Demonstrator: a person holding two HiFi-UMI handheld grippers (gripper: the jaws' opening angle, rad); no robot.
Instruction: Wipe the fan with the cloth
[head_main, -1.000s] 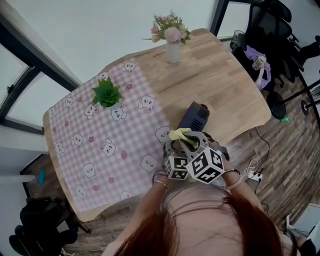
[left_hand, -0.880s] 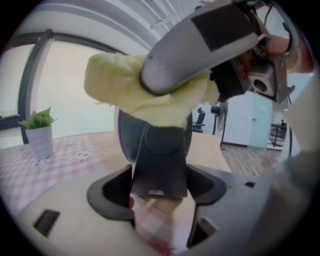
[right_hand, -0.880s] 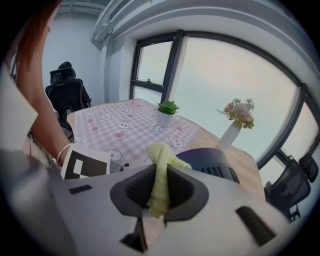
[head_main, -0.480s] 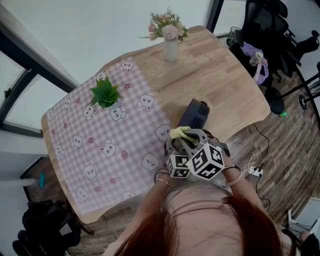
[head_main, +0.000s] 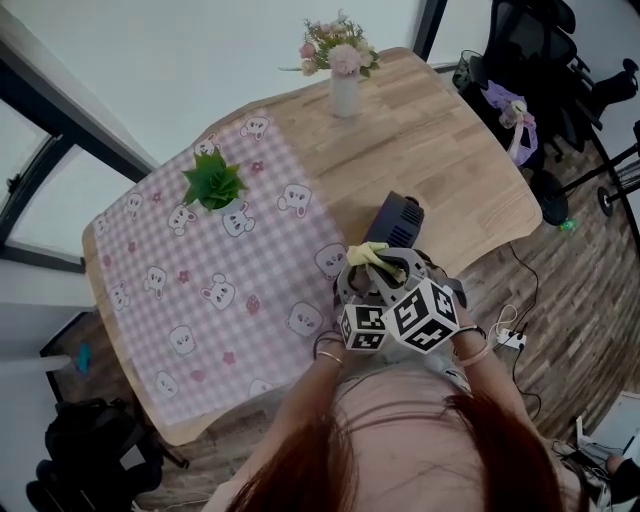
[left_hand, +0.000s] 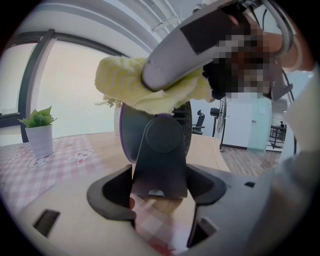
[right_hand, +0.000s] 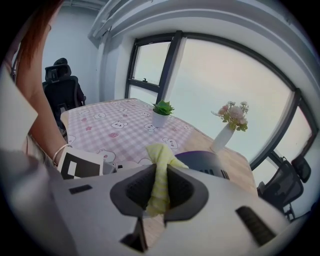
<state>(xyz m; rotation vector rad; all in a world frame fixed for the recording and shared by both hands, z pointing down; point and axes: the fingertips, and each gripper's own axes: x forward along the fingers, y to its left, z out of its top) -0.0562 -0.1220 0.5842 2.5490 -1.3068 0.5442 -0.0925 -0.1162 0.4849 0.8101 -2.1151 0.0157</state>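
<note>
**Cloth meets fan's top rim while second tongs steady its stand**

The left tongs are clenched on the dark stand of the fan. The fan rises upright straight ahead of them, with its round back facing them. The right tongs grasp the yellow cloth, whose free end pokes out past their tips. The fan sits just beyond and below those tips, near the counter's edge. Seen from the left tongs, the cloth lies bunched on the fan's upper rim, directly overhead. The wipe would likely run down and around from there.
</note>
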